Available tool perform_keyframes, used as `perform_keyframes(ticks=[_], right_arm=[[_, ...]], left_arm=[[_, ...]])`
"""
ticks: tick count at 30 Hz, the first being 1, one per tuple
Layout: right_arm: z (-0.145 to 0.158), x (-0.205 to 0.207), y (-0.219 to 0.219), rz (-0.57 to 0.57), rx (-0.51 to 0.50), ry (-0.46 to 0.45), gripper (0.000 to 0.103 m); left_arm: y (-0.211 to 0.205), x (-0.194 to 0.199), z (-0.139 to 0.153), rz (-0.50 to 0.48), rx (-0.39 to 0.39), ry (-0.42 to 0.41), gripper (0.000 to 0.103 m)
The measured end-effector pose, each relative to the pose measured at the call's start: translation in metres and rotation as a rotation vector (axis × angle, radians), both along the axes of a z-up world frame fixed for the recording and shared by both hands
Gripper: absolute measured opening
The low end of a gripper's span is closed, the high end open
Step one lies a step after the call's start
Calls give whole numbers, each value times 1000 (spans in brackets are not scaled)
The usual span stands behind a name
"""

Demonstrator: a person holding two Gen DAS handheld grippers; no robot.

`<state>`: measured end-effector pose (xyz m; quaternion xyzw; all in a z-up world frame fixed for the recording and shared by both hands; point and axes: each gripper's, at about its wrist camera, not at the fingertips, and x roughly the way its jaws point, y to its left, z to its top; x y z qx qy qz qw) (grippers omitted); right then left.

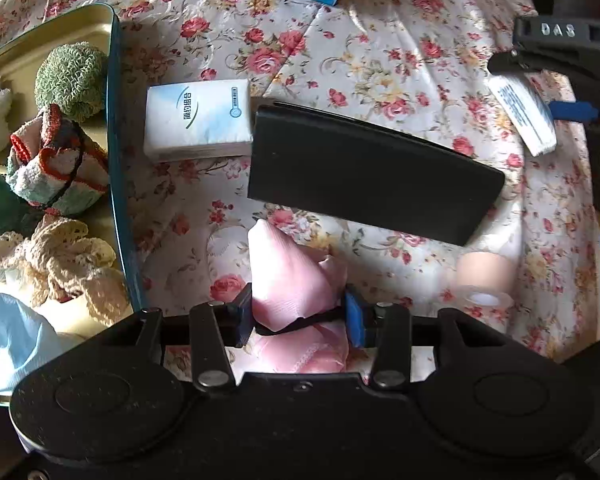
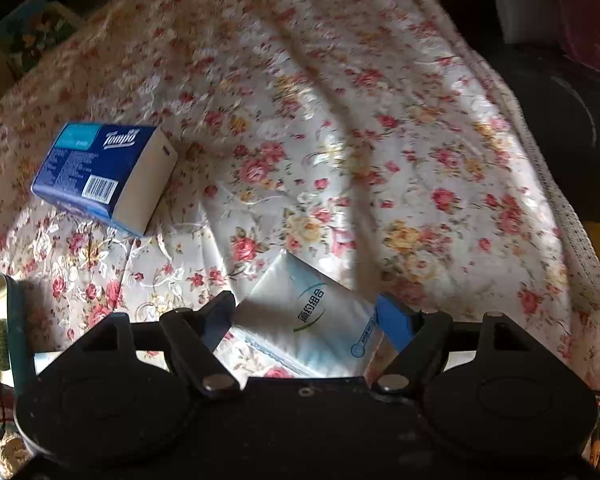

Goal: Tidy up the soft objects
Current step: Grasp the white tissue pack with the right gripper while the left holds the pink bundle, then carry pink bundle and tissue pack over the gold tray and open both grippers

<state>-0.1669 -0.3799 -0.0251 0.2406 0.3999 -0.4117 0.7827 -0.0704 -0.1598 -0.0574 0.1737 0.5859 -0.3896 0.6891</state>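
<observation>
Black wallet (image 1: 374,172) and tissue pack (image 1: 198,120) crowd the tin's rim (image 1: 116,152).

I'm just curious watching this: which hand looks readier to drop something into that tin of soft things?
Probably the left. The left gripper is shut on the pink cloth, with the tin right beside it. The right gripper holds a tissue pack, farther away.

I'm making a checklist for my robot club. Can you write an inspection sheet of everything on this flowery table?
Surface: floral cloth, wrinkled.
Job's things: pink cloth; tissue pack; second tissue pack; tin tray holding crocheted and towel items.
Clutter: black wallet; blue tissue box; tape roll.
Grippers: left gripper shut on pink cloth; right gripper holds second tissue pack.
Cables: nothing seen.
Surroundings: dark, unclear.
</observation>
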Motion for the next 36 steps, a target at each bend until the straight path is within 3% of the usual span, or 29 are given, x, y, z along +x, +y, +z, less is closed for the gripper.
perform_keyframes(ticks=[8,19,31,36], right_arm=[[1,-43,18,-50,13,-40,77],[8,-67,77,52,43,-70,77],[24,-38,144,250,90,-109,77],[33,-15,169,329,90,-122,77]], left_arm=[[5,-3,19,-10,-61,-4,45],[31,11,52,55,-149,-13,45],[80,57,83,226,-199,-108,45],[116,77,83,306,-193,-101,45]])
